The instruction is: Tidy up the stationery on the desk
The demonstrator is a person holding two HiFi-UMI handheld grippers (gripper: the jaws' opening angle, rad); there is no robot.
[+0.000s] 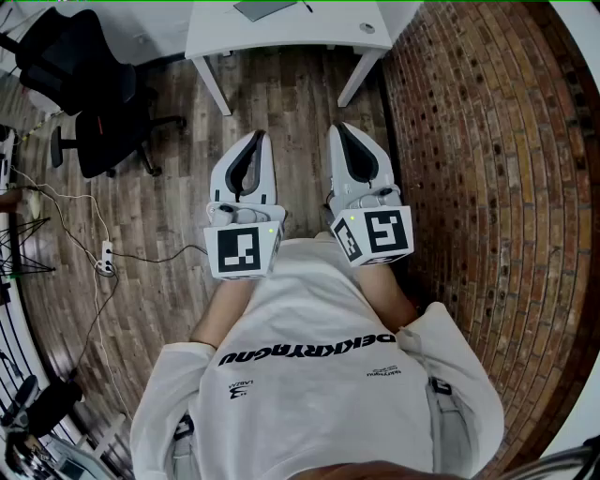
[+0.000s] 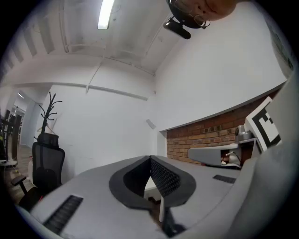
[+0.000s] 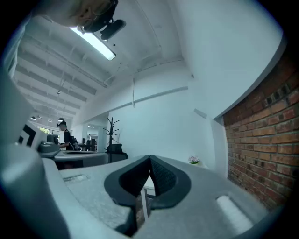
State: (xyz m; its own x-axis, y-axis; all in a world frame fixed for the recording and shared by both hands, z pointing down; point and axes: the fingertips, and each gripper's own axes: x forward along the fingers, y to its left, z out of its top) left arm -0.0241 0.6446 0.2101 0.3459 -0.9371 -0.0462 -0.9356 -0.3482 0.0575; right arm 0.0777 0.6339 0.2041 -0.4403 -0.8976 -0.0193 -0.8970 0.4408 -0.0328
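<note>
1. Left gripper and right gripper: jaws closed tip to tip, nothing between them, both held level at mid-frame.
2. White desk lies straight ahead at top centre, well apart; neither gripper clearly nearer.
3. Desk cut off by the upper edge. Only a flat grey item and a small round thing show; no stationery can be made out.

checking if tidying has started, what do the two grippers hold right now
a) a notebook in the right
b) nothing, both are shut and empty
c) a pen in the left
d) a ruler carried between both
b: the left gripper and the right gripper are each closed tip to tip with nothing between, and in the head view both hang over the floor short of the white rectangular desk.
</note>
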